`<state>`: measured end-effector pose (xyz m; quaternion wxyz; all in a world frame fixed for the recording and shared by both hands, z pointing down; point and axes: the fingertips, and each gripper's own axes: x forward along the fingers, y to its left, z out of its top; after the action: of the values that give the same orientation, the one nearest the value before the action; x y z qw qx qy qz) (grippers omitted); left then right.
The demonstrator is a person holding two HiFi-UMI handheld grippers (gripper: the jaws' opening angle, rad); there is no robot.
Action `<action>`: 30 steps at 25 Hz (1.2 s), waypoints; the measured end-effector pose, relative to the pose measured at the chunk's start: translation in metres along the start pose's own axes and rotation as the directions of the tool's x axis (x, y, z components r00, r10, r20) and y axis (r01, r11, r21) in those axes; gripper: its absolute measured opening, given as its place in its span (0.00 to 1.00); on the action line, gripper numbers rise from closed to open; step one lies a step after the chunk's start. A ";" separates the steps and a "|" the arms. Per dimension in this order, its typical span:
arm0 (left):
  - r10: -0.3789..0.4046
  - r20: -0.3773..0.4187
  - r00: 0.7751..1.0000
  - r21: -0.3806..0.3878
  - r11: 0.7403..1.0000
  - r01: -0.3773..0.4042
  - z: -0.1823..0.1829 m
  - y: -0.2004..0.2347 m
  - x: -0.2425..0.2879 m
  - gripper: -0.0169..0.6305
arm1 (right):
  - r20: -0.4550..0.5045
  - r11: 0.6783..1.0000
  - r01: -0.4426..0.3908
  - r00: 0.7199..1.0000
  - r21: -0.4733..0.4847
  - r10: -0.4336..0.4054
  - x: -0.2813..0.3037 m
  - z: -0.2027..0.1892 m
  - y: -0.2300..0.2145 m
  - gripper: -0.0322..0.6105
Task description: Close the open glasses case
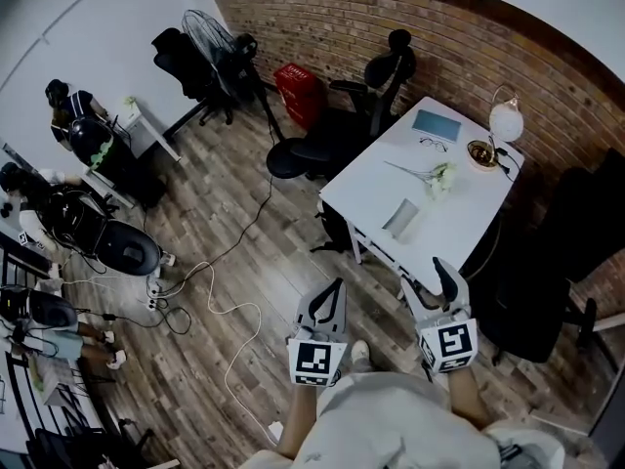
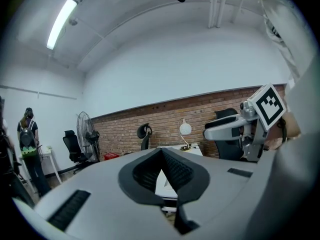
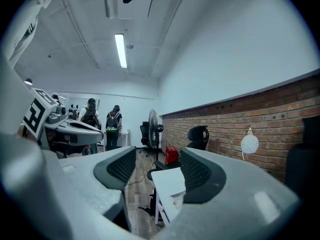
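Well short of the glasses case (image 1: 400, 219), left gripper (image 1: 337, 287) is closed empty, right gripper (image 1: 427, 279) parted empty.

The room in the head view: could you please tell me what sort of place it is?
Most likely an office or lab workroom: a white desk stands by a brick wall, black swivel chairs sit around it, and cables trail over the wooden floor.
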<state>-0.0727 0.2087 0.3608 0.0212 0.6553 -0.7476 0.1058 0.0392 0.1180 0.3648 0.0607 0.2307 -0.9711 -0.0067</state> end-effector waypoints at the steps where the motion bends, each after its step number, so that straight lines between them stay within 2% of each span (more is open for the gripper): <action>1: -0.006 0.002 1.000 0.000 1.000 0.006 0.001 0.005 0.004 0.03 | -0.001 1.000 0.006 1.000 -0.003 -0.006 0.005 0.001 0.000 0.49; 11: -0.072 0.026 0.997 -0.010 0.997 0.072 -0.002 0.038 0.037 0.03 | -0.033 0.995 0.097 0.995 0.007 -0.097 0.038 0.000 -0.005 0.49; 22: -0.116 0.044 0.992 -0.022 0.993 0.118 -0.006 0.068 0.051 0.03 | -0.052 0.989 0.147 0.988 -0.001 -0.147 0.062 0.000 0.005 0.49; 30: -0.155 0.051 0.987 -0.023 0.987 0.157 -0.009 0.074 0.064 0.03 | -0.064 0.982 0.186 0.980 -0.005 -0.186 0.069 -0.001 0.002 0.49</action>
<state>-0.1553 0.1567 0.3704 0.0202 0.7138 -0.6957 0.0775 -0.0228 0.0892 0.3740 0.0907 0.3207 -0.9428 -0.0043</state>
